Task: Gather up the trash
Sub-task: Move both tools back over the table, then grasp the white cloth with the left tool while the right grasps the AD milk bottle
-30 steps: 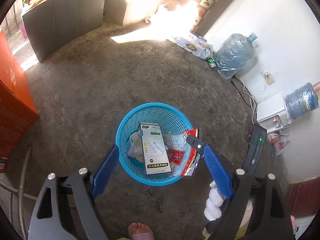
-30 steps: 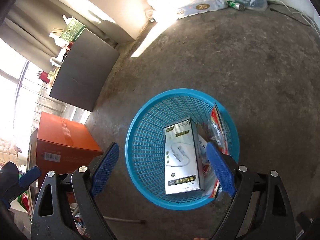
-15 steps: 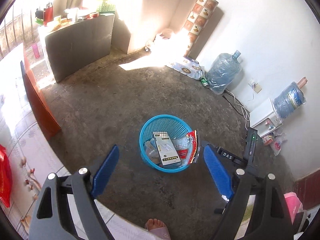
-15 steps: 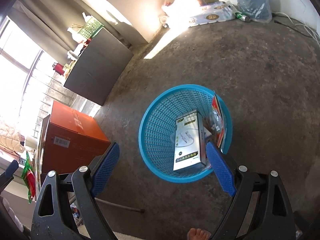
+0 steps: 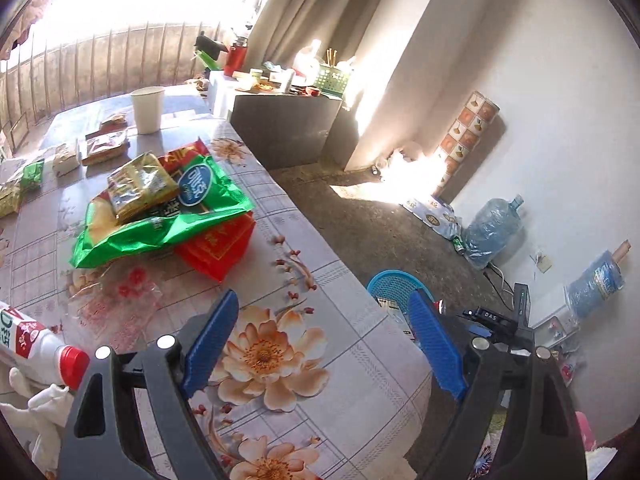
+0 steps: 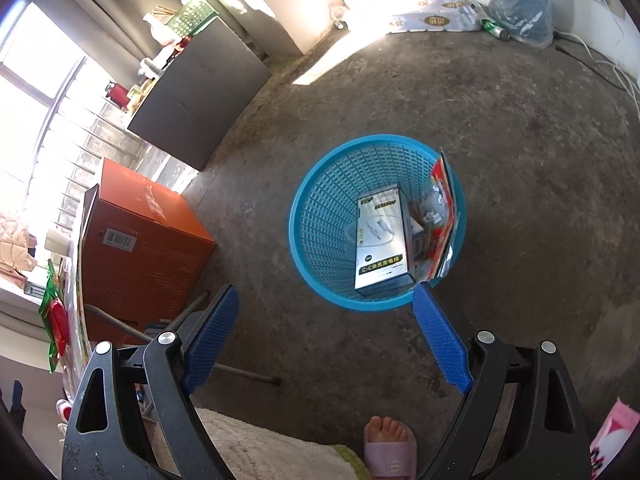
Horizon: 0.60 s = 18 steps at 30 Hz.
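Observation:
A blue mesh basket (image 6: 304,240) stands on the concrete floor and holds a white cable box (image 6: 382,240) and a red wrapper (image 6: 444,208). Its rim also shows in the left wrist view (image 5: 390,284). My right gripper (image 6: 324,340) is open and empty, above and short of the basket. My left gripper (image 5: 324,344) is open and empty over the flowered table (image 5: 280,360). On the table lie a green snack bag (image 5: 188,216), a red packet (image 5: 220,244), a yellow packet (image 5: 140,186), a clear wrapper (image 5: 120,304) and a red-capped white bottle (image 5: 36,344).
A paper cup (image 5: 147,109) and several small packets (image 5: 104,146) lie farther back on the table. An orange carton (image 6: 140,248) stands left of the basket. A dark cabinet (image 5: 284,128), water jugs (image 5: 490,228) and a foot in a pink slipper (image 6: 390,444) are around.
My left gripper has swung up from over the basket to the table top, still open. My right gripper has risen away from the basket, which looks smaller.

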Tool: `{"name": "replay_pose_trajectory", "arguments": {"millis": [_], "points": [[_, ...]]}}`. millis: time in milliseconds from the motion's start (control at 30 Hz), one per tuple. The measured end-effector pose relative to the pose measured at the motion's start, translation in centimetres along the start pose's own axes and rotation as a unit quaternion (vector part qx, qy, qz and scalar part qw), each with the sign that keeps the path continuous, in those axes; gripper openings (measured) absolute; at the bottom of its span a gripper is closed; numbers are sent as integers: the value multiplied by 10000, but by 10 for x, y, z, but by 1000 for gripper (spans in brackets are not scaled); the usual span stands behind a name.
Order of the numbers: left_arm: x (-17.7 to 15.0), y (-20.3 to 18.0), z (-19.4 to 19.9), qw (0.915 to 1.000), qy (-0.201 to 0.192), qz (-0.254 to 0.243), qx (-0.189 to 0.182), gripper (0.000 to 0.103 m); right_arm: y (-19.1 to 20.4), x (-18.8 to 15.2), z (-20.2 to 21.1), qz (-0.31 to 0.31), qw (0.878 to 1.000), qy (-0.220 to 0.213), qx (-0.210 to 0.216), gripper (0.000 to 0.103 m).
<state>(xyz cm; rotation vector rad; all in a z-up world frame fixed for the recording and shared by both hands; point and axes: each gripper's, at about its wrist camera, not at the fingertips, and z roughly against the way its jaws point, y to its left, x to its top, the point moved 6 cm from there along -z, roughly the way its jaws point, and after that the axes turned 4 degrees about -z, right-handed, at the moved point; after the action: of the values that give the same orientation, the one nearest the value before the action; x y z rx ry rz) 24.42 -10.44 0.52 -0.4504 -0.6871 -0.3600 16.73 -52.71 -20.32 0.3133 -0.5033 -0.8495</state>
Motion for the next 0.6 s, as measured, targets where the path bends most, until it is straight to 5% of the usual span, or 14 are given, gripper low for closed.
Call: {"name": "replay_pose_trajectory", "arguments": {"millis": [333,600], "points": [[-51,136,130,9805,-885,999,1446,84,112,-62,43,1396,9878,128,686,85],[-88,190,167,9656,-1143,1473,1814,84,228,-118,84,2475,9542,127,1674,85]]}}
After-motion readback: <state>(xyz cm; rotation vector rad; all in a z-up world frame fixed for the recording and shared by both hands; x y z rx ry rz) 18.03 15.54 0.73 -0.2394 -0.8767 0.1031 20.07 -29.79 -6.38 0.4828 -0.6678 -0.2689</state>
